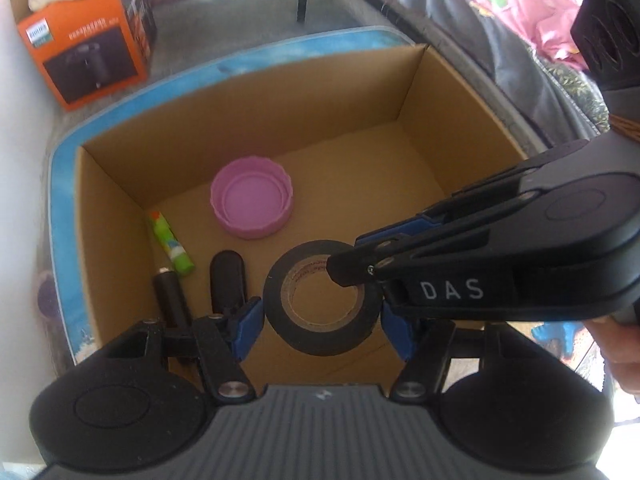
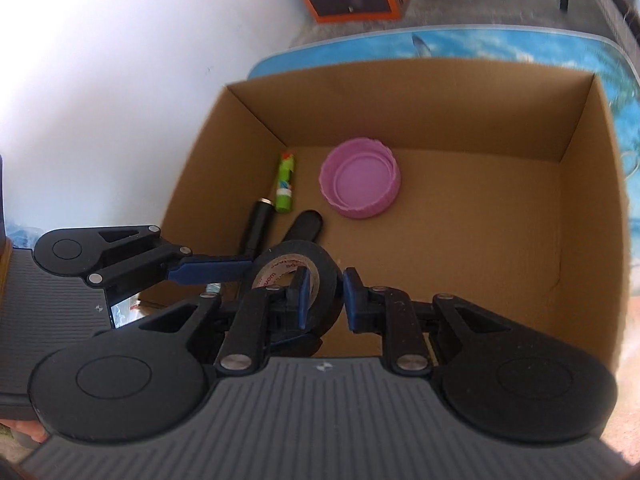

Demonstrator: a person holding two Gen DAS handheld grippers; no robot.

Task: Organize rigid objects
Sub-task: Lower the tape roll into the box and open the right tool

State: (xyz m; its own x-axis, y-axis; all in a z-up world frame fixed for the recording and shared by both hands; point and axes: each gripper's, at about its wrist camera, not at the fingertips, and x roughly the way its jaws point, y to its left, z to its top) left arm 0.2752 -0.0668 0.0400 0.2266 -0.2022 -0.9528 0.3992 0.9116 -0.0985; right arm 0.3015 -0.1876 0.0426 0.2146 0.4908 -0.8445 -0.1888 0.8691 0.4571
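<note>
Both claws are on the same roll of black tape (image 1: 322, 298), held above the open cardboard box (image 1: 452, 120). The left claw (image 1: 320, 320) has its blue pads clamped across the outside of the roll. The right claw (image 2: 322, 300) is nearly shut, pinching the roll's wall with one finger through the hole.

Biggest risk, I reckon: if one claw lets go too early or they pull in different directions, the roll twists out, drops crooked and lands on the pink lid (image 1: 252, 202) or the black cylinders (image 1: 228, 280) below.

The left view shows the pads on both sides of the roll, plus an orange box (image 1: 84, 48) on the floor. The right view shows the finger inside the core, and the glue stick (image 2: 285, 182) clearly.
</note>
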